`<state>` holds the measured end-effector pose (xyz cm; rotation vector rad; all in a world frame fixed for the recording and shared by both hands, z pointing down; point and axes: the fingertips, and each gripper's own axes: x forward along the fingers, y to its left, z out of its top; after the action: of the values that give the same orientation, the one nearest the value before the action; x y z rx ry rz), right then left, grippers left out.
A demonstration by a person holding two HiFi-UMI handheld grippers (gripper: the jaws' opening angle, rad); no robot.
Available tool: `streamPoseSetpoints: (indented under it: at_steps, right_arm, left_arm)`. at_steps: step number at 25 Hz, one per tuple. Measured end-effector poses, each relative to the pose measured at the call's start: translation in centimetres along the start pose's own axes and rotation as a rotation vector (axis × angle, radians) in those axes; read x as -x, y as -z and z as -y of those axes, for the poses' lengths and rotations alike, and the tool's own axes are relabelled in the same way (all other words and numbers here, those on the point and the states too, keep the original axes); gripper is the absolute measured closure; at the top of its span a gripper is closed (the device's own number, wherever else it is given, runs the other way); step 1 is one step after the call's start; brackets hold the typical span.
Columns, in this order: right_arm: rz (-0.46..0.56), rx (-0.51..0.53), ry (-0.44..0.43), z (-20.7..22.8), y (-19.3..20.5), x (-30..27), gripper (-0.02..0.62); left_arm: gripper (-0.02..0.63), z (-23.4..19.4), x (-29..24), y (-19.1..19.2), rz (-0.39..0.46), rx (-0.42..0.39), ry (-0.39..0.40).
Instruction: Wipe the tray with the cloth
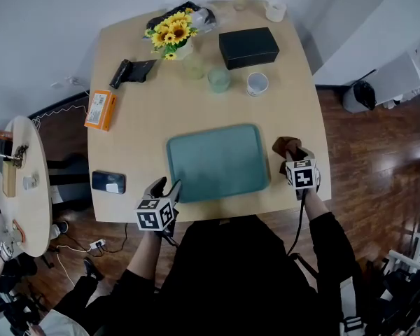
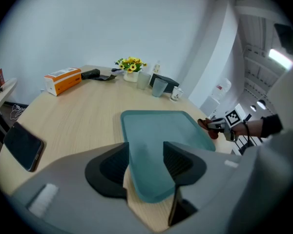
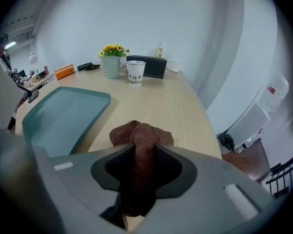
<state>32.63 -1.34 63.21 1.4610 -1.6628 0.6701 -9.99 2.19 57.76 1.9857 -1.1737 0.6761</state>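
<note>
The teal tray (image 1: pixel 217 161) lies flat near the table's front edge. A brown cloth (image 1: pixel 285 145) sits bunched on the wood just right of the tray. My right gripper (image 1: pixel 288 161) is over it. In the right gripper view the cloth (image 3: pixel 141 135) is squeezed between both pads of the right gripper (image 3: pixel 144 165), and the tray (image 3: pixel 58 116) lies to its left. My left gripper (image 1: pixel 169 186) is at the tray's front left corner. In the left gripper view the left gripper (image 2: pixel 146 155) stands open, and the corner of the tray (image 2: pixel 156 130) shows in the gap.
A black phone (image 1: pixel 108 182) lies left of the tray and an orange box (image 1: pixel 100 110) further back. Behind the tray stand a green cup (image 1: pixel 219 80), a white cup (image 1: pixel 257 83), a black box (image 1: pixel 248 47) and sunflowers (image 1: pixel 172 33). A small round table (image 1: pixel 21 187) is at the far left.
</note>
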Motion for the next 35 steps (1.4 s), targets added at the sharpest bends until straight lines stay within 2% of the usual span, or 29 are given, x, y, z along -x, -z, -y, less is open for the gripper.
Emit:
streamPoseSetpoints:
  at_steps: [7,11,16,21,24,28,31,35]
  right_arm:
    - [0.044,-0.001,-0.048,-0.8,-1.5,2.2,0.491]
    - [0.140,0.003,-0.102,-3.1,-4.9,4.9,0.491]
    - [0.245,0.002,-0.208,-7.5,-10.0,8.1,0.491]
    - [0.317,0.069,-0.334,-14.4,-14.8,10.4,0.491]
    - [0.322,0.144,-0.443,-21.0,-16.7,10.3,0.491]
    - [0.285,0.289,-0.560,-30.1,-17.3,8.4,0.488]
    - [0.239,0.370,-0.609,-35.4,-17.0,6.7,0.488]
    - [0.194,0.441,-0.613,-39.3,-17.0,4.5,0.488]
  left_arm:
    - [0.402,0.1,-0.3,-0.1,-0.009,-0.016,-0.004]
    - [0.402,-0.7,-0.5,0.3,-0.023,-0.018,-0.011]
    - [0.402,-1.3,-0.7,0.9,-0.044,-0.025,-0.004]
    - [0.402,-1.5,-1.2,0.9,-0.059,-0.062,0.004]
    - [0.402,-1.6,-1.9,0.6,-0.080,-0.090,0.022]
    - [0.403,-1.5,-2.8,0.4,-0.111,-0.119,0.045]
    - [0.403,-1.7,-3.1,0.9,-0.136,-0.140,0.051]
    - [0.403,-1.8,-3.4,2.1,-0.167,-0.140,0.064]
